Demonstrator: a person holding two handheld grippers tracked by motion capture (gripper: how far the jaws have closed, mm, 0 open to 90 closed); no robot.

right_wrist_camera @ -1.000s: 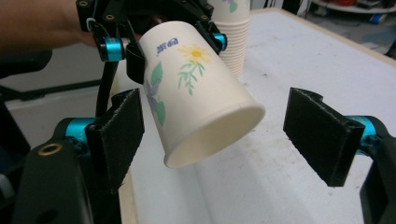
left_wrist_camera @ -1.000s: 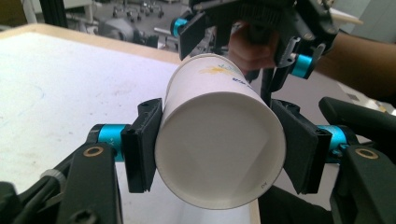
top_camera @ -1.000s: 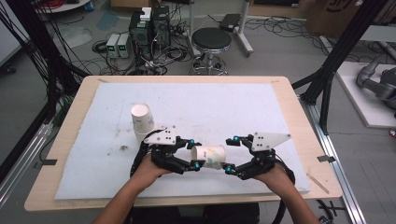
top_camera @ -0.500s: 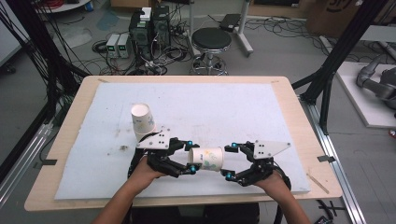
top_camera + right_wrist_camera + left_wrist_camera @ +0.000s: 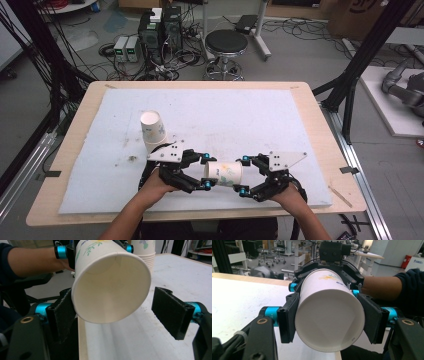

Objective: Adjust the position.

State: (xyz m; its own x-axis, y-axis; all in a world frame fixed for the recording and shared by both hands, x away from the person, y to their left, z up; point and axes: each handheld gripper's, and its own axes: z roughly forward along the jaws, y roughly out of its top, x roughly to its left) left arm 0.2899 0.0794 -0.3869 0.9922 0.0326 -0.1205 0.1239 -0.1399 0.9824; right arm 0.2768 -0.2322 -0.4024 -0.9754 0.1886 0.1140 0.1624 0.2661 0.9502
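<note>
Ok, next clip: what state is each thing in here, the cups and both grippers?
Held paper cup: lying level above the table, mouth toward the right gripper.
Left gripper: shut on the held paper cup's sides.
Right gripper: open, one pad at the cup's rim, the other apart from it.
Stack of cups: upright on the white mat, mouth up, untouched.
</note>
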